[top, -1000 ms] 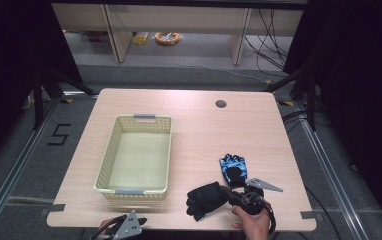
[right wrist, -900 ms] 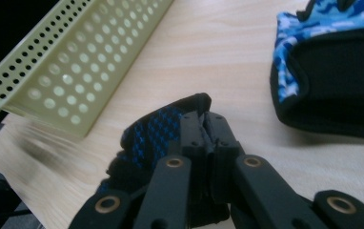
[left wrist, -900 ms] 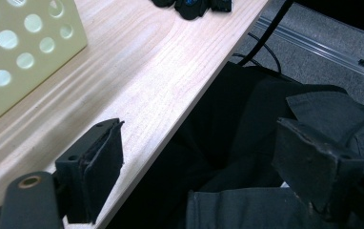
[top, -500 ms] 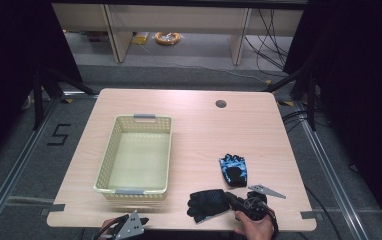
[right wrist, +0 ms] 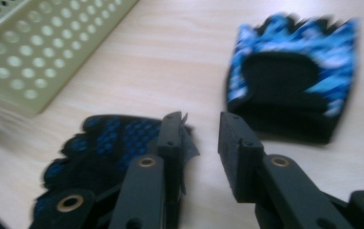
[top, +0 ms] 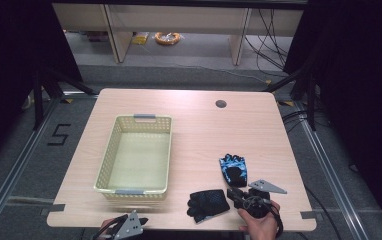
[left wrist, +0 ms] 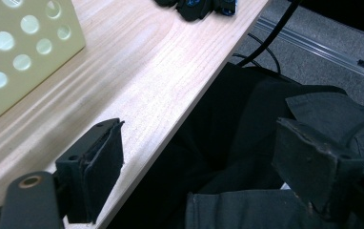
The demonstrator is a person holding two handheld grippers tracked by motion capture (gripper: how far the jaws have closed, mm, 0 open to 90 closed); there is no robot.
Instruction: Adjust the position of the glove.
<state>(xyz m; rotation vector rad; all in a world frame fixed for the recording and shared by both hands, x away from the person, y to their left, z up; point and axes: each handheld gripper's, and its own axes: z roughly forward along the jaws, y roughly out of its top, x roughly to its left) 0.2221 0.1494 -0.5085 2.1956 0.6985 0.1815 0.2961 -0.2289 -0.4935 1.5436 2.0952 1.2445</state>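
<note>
Two gloves lie on the wooden table (top: 199,130) near its front right. The blue patterned glove (top: 233,170) (right wrist: 289,71) is the farther one. A black glove (top: 208,204) (right wrist: 104,143) with blue dots lies to its left, closer to the front edge. My right gripper (top: 233,193) (right wrist: 200,119) is low over the table between them. Its jaws have just been opening and have a narrow gap with nothing in it; the left jaw sits at the black glove's edge. My left gripper (top: 140,221) (left wrist: 199,129) hangs at the table's front edge, open and empty.
A pale yellow perforated basket (top: 106,160) (left wrist: 23,57) (right wrist: 37,57) stands empty on the left half of the table. A round cable hole (top: 221,104) is at the back right. Dark floor, rails and cables surround the table.
The right gripper's jaws have parted from shut to a narrow gap, and the hand has drawn slightly back toward the front edge. The gloves, basket and left gripper have stayed put.
</note>
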